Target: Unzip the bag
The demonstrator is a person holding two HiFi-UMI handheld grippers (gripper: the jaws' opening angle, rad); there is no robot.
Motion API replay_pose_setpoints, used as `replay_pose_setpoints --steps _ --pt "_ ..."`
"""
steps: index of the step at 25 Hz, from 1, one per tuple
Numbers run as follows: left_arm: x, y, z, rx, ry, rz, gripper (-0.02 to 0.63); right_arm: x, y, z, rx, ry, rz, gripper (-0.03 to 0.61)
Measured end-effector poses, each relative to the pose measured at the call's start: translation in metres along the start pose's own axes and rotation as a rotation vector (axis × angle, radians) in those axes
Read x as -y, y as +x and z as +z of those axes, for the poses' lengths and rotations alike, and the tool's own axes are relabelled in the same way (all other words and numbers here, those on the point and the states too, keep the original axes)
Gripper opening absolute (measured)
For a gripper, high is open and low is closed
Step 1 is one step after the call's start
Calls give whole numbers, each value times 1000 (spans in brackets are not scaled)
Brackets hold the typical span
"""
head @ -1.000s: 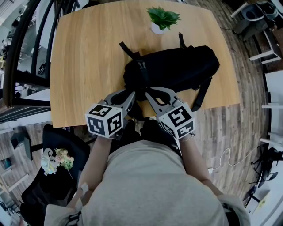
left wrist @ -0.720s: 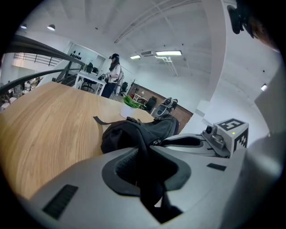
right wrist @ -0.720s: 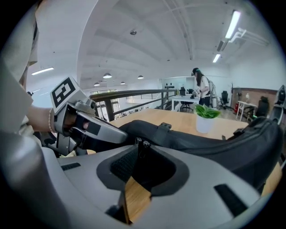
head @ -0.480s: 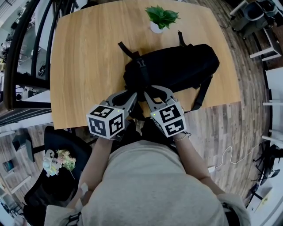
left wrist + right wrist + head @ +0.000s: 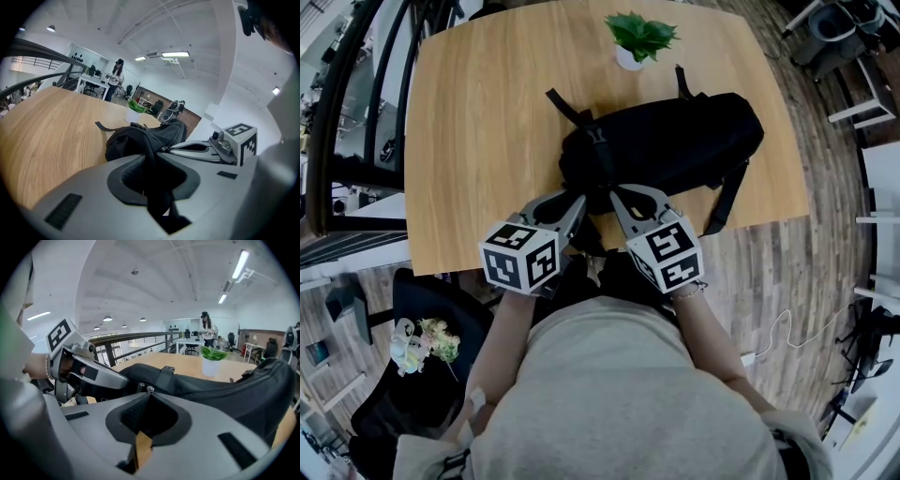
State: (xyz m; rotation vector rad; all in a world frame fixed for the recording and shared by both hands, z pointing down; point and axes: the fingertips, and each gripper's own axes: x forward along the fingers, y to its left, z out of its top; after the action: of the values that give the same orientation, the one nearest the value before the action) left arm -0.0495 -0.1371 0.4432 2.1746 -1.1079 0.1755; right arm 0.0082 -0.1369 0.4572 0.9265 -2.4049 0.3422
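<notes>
Black soft fabric bag (image 5: 675,141), smooth wood-grain table (image 5: 478,122), leafy plant (image 5: 642,36)

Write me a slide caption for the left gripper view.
Left gripper clamped on a black strap of the bag lying on the wooden table, potted plant behind.

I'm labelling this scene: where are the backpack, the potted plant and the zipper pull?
backpack (image 5: 675,141), head view, middle of its black body
potted plant (image 5: 638,39), head view, its green leaves
zipper pull (image 5: 149,390), right gripper view, its metal tab
</notes>
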Motion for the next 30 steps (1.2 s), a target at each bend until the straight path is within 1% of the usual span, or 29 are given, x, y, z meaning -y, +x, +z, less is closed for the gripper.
replay_pose_setpoints --steps 3,7,10,14,22,30 --pt "2 0 1 10 0 7 73 2 -8 2 4 -13 13 11" --pt "5 0 3 23 15 37 72 7 -14 3 -2 -25 21 9" --pt "2 -2 5 48 -2 61 72 14 -17 5 1 -27 19 9" --pt "-3 -4 10 88 -31 98 72 38 -26 9 26 -23 -13 9" --pt "-11 -5 15 147 -51 183 72 94 -45 11 54 -20 -66 9" --pt "-13 -9 12 203 -83 275 72 119 -59 12 73 -52 -48 9"
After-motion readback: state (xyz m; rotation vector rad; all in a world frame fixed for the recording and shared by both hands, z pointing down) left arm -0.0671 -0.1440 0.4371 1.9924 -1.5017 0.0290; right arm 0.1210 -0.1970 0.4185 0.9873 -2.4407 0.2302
